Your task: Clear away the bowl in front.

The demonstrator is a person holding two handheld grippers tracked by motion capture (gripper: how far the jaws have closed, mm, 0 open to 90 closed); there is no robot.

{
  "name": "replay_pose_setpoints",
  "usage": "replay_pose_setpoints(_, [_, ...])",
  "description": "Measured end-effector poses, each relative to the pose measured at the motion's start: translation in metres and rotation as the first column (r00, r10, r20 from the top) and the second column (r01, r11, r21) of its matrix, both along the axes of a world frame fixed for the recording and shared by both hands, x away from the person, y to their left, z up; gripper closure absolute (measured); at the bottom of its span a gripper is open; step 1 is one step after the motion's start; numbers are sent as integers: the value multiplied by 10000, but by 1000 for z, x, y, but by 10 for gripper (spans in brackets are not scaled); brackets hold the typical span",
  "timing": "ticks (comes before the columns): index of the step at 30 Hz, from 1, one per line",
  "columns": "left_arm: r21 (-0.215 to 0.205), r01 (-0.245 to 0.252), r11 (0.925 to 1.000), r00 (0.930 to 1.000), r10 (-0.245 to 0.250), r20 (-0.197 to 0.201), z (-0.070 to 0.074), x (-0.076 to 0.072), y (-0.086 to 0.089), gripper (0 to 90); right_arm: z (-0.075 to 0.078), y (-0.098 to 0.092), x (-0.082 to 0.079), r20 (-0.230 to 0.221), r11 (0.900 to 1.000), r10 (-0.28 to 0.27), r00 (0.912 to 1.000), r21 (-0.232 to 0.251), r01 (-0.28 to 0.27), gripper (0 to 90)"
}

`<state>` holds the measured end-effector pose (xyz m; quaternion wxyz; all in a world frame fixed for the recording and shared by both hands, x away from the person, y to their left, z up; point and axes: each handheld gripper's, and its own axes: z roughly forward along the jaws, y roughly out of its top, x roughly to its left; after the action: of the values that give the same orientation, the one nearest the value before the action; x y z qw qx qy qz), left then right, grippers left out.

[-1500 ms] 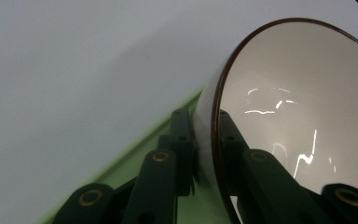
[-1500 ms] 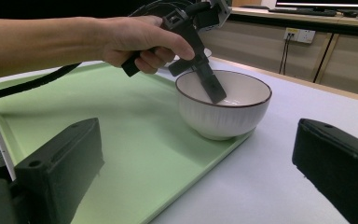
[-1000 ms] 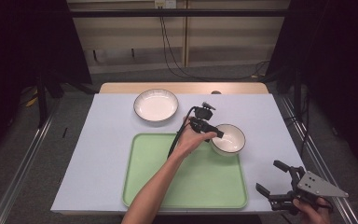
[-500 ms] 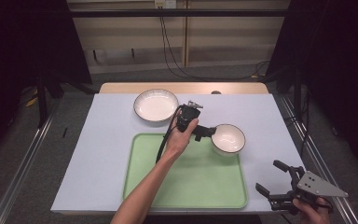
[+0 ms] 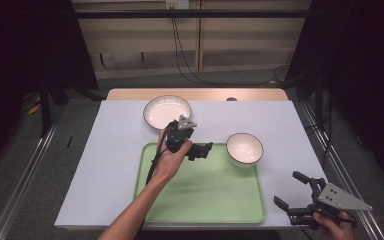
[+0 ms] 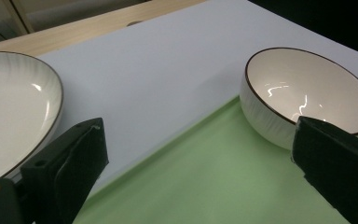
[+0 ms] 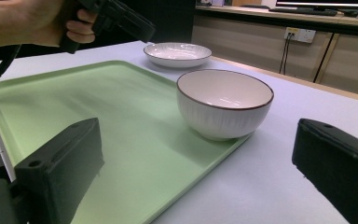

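Note:
A white bowl (image 5: 244, 148) with a dark rim stands upright on the far right corner of the green tray (image 5: 200, 200). My left gripper (image 5: 204, 150) hovers over the tray's far edge, left of the bowl and apart from it. Its jaws point at the bowl and have just opened wide, with nothing between them. In the left gripper view the bowl (image 6: 303, 100) lies ahead to the right, and a white plate (image 6: 14, 116) to the left. My right gripper (image 5: 287, 188) rests open at the table's near right corner, aimed at the bowl (image 7: 223, 102).
The shallow white plate (image 5: 167, 111) sits on the pale table cover (image 5: 105, 165) behind the tray. A wooden strip (image 5: 195, 94) runs along the table's far edge. The person's left hand (image 7: 32, 21) and forearm reach over the tray.
My left gripper has let go of the bowl's rim and drawn back to the left, rising a little. The bowl stays at the tray's corner. The right gripper has not moved.

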<state>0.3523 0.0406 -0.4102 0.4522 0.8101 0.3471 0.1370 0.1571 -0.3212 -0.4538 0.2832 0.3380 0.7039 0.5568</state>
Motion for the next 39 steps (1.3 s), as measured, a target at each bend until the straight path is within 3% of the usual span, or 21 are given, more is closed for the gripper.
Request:
replay_pose_setpoints(5, [-460, -241, 9987, 9996, 233, -162, -1, -9, 18, 35, 0, 0, 0, 14, 10000, -31, 10000, 17, 31, 17])
replay_pose_setpoints(7, [-373, -144, 9992, 9999, 141, -81, -2, -13, 25, 38, 0, 0, 0, 6, 10000, -35, 10000, 25, 35, 17])
replay_pose_setpoints(13, [-419, -470, 9980, 9989, 472, 36, -1, -29, 47, 35, 0, 1, 0, -36, 10000, -81, 10000, 16, 81, 17])
replay_pose_setpoints(15, [-741, -549, 9957, 9985, 541, -129, -2, -34, 54, 35, 0, 1, 0, -12, 10000, -32, 10000, 35, 32, 17])
replay_pose_setpoints(22, [-492, -914, 9946, 9948, 935, 413, -4, -55, 76, 30, 0, 1, 0, -32, 10000, -33, 10000, 1, 33, 17])
replay_pose_setpoints(28, [-242, -1191, 9926, 9909, 1204, 603, -9, -69, 91, 30, 0, 1, 0, -71, 10000, -58, 10000, 12, 58, 17])
replay_pose_setpoints(32, [-468, -1529, 9871, 9862, 1554, 569, -11, -75, 102, 30, 0, 1, 0, -47, 10000, -77, 10000, -7, 77, 17])
replay_pose_setpoints(38, [-655, -1533, 9860, 9854, 1575, 652, -13, -87, 116, 26, 1, 1, 0, 1, 10000, -77, 10000, 12, 77, 17])
replay_pose_setpoints(39, [-533, -1572, 9861, 9845, 1608, 706, -14, -89, 119, 25, 1, 1, 0, 9, 10000, -53, 10000, 15, 53, 18])
